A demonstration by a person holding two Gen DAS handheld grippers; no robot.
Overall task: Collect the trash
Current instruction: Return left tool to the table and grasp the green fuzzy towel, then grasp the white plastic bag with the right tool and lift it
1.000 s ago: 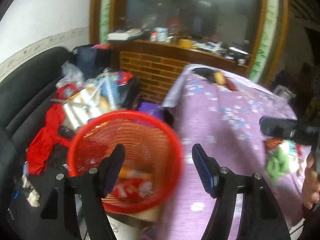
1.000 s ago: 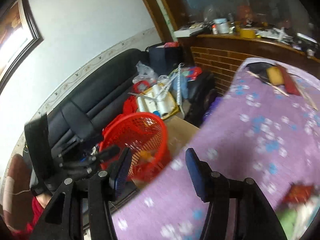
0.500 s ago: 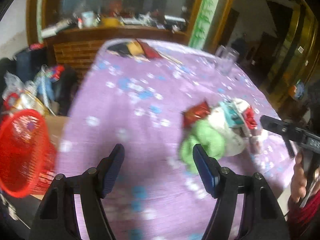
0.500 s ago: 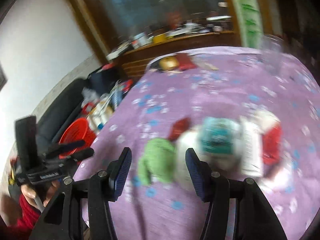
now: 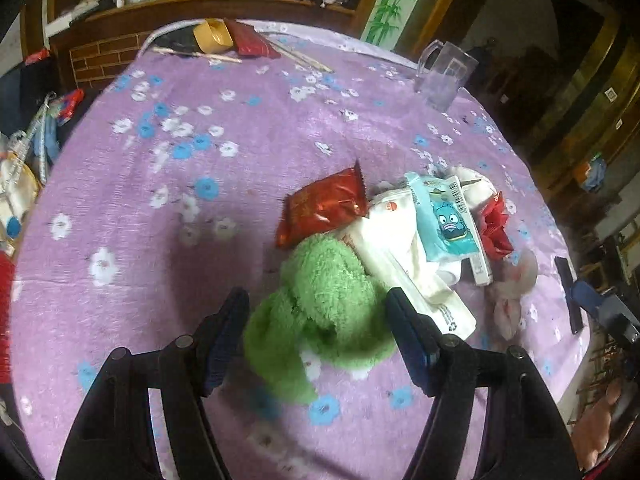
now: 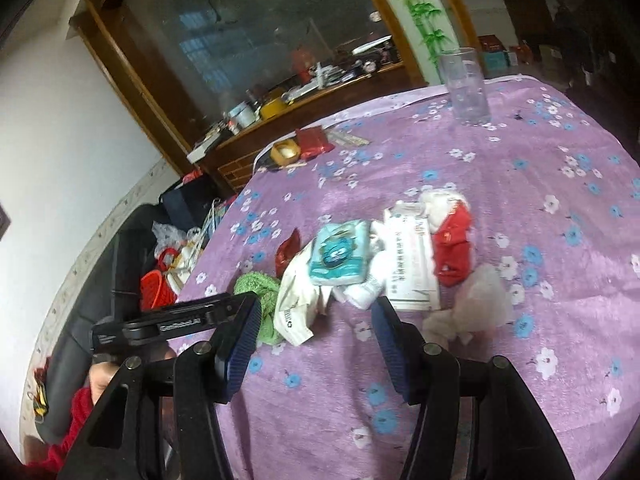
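A pile of trash lies on the purple flowered tablecloth (image 5: 168, 200): a fuzzy green cloth (image 5: 324, 300), a red snack wrapper (image 5: 324, 204), white wrappers (image 5: 396, 248), a blue tissue pack (image 5: 448, 220), a red wrapper (image 5: 494, 224) and crumpled tissue (image 5: 512, 292). My left gripper (image 5: 318, 336) is open, its jaws on either side of the green cloth. My right gripper (image 6: 316, 340) is open just short of the pile, with the blue pack (image 6: 340, 250), the green cloth (image 6: 260, 296) and the tissue (image 6: 472, 304) ahead. The red basket (image 6: 154, 286) stands left of the table.
A clear plastic jug (image 5: 444, 76) stands at the table's far right. A yellow tape roll (image 5: 212, 34), a red packet (image 5: 250, 42) and chopsticks (image 5: 200, 55) lie at the far edge. A black sofa (image 6: 96, 280) with clutter stands to the left.
Both grippers swung from the red basket by the sofa over to the table. The left gripper closed in on the green cloth; the right one neared the pile.
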